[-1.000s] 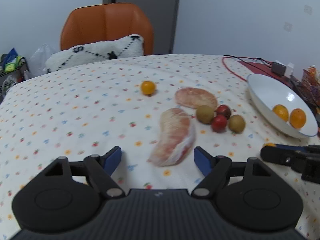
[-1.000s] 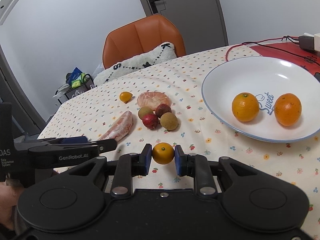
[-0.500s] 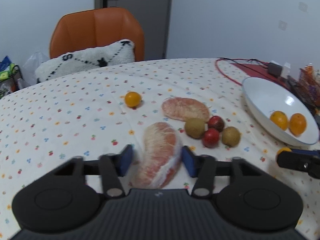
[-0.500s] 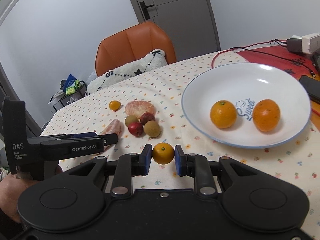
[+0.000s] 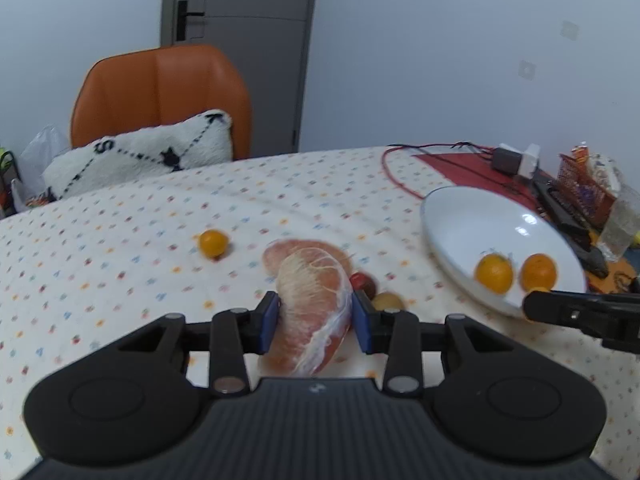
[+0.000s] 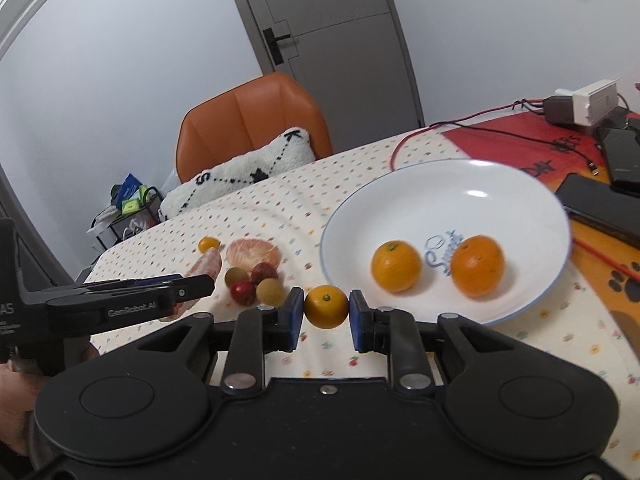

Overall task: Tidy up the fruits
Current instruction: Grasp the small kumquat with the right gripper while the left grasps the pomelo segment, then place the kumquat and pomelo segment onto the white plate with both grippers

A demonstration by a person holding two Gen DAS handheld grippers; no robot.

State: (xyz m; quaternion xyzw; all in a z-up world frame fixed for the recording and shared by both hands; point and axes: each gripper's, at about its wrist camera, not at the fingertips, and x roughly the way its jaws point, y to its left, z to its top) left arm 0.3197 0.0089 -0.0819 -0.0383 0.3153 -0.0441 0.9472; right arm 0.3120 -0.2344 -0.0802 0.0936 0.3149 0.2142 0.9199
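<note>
My left gripper (image 5: 314, 322) is shut on a pink peeled pomelo segment (image 5: 316, 312), lifted off the flowered tablecloth (image 5: 120, 248). A second pomelo segment (image 5: 280, 254) lies flat just behind it, with a small orange (image 5: 213, 243) to its left. My right gripper (image 6: 325, 319) is shut on a small orange (image 6: 326, 306), near the front rim of the white plate (image 6: 516, 216). Two oranges (image 6: 396, 266) (image 6: 477, 265) sit in the plate. A cluster of small round fruits (image 6: 256, 284), red and tan, lies left of the plate. The left gripper (image 6: 200, 282) shows from the side in the right wrist view.
An orange chair (image 5: 160, 96) with a white cushion (image 5: 140, 160) stands behind the table. Red and black cables (image 6: 480, 120), a power adapter (image 6: 580, 102) and dark devices (image 6: 600, 204) lie on the red mat at the far right. A hand (image 6: 16, 392) holds the left gripper.
The left gripper closed on the pomelo segment and raised it off the cloth. The right gripper carried its small orange closer to the plate's rim.
</note>
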